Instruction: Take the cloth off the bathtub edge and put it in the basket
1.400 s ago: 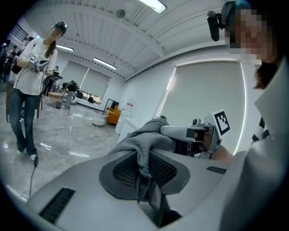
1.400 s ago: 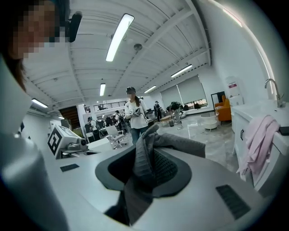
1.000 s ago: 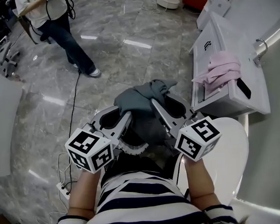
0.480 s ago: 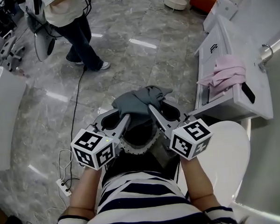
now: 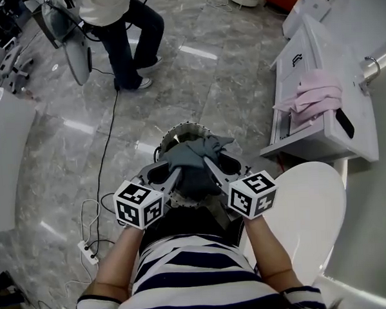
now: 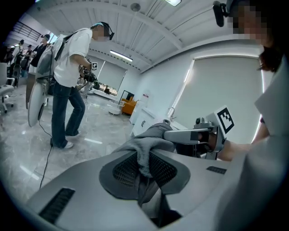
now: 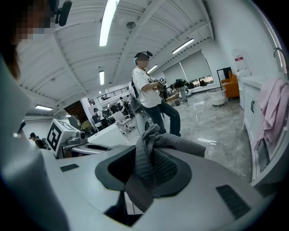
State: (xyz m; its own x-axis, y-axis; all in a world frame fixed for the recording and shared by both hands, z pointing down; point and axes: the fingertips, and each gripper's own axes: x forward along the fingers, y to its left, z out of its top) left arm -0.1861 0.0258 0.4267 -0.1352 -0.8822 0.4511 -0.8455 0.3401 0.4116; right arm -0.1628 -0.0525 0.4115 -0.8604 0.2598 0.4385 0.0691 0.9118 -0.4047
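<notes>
A grey cloth (image 5: 192,156) hangs bunched between my two grippers, over a round basket (image 5: 176,129) with a metal rim that stands on the floor in front of me. My left gripper (image 5: 171,176) is shut on the cloth's left part and my right gripper (image 5: 213,166) on its right part. In the left gripper view the grey cloth (image 6: 145,149) is pinched between the pads and runs across to the right gripper (image 6: 192,135). In the right gripper view the grey cloth (image 7: 144,164) drapes out of the jaws, with the left gripper (image 7: 67,137) beside it.
A pink cloth (image 5: 316,96) lies on the white unit (image 5: 321,140) at the right. A white rounded fixture (image 5: 312,209) sits close by my right arm. A person (image 5: 125,31) stands on the marble floor at the upper left, with a cable (image 5: 105,149) and a power strip (image 5: 90,251) on the floor.
Both grippers have carried the grey cloth forward over the basket, whose far rim now shows beyond the cloth. The person in the background has stepped to the right.
</notes>
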